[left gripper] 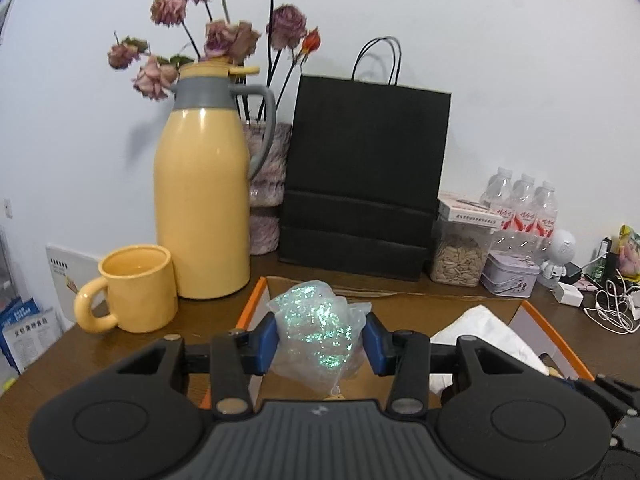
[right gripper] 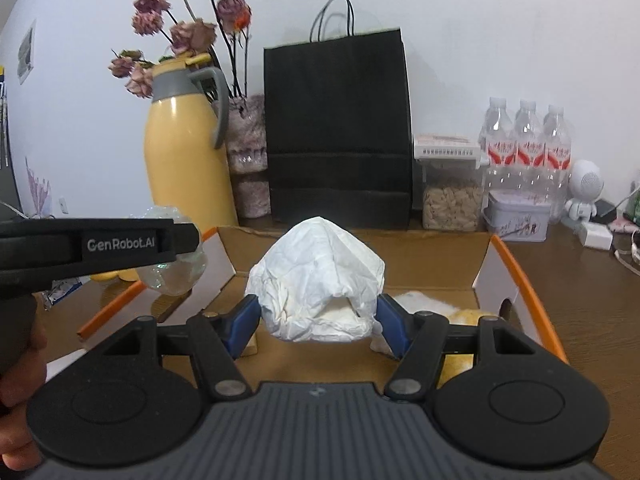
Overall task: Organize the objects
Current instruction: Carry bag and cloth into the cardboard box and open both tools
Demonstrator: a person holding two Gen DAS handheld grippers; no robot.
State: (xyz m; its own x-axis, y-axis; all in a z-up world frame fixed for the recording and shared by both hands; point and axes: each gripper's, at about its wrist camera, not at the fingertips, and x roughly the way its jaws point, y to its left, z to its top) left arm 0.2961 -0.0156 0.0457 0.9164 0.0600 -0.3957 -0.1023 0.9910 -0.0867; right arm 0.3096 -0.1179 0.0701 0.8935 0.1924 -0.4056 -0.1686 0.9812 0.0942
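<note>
Left tool: the left tool (left gripper: pixel 320 334) has its blue pads pressed on a glitter bag (left gripper: pixel 316 326), a crumpled clear packet with green sparkle; it holds it clear of the surface.
Right tool: the right tool (right gripper: pixel 318 314) grips a white paper wad (right gripper: pixel 316 280), pads on both its sides, held up off the box floor.
Box: an open cardboard box (right gripper: pixel 516 276) with orange rims lies straight ahead of both tools, its open top facing up.
Key relation: the wad hangs over the middle of the box; the glitter bag hangs at the box's left rim, about over its left end, so it lies a little outside of where the wad is.
Nearer hand: the right one looks better placed for a drop; the left sits beside it on the left, the two tools near but apart.
Long axis: the box seems to run left to right across both views.
Next move, as a guess: lower each load into the box and release, left one after a small shift inward.
Risk: light loads may cling to the pads.
Surroundings: a yellow jug (left gripper: pixel 202 200) and mug (left gripper: pixel 136 288) stand just left of the box, a black bag (left gripper: pixel 366 176) behind it.
</note>
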